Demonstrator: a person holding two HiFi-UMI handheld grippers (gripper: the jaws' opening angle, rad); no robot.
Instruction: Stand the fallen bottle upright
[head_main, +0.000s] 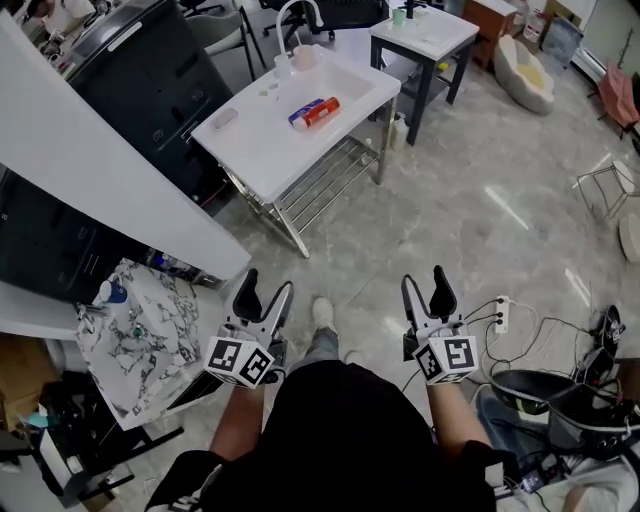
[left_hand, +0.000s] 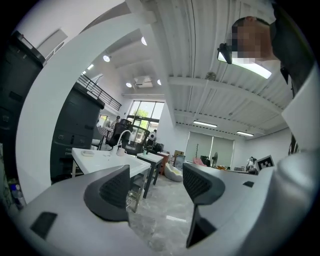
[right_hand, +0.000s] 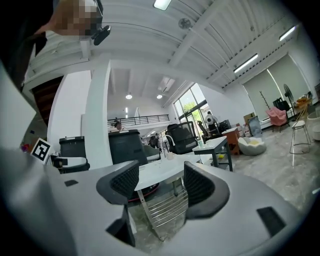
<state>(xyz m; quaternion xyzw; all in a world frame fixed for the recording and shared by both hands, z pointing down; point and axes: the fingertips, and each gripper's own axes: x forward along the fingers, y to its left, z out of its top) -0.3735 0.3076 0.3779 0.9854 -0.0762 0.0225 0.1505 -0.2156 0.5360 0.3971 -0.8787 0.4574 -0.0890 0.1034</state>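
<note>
The bottle (head_main: 315, 113) is found lying flat on the white table (head_main: 262, 150). The left gripper (head_main: 264, 292) and right gripper (head_main: 428, 286) are held with jaws parted, nothing gripped.

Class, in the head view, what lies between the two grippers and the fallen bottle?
Head view: bare grey floor, then the near edge of the white table above its wire shelf, separate the left gripper and right gripper from the bottle.

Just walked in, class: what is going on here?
A person stands some way from a white table, tongs in each hand. The left tongs and right tongs are open and empty, pointing toward the table. The bottle lies on its side on the table, untouched; standing it up has not yet begun.
</note>
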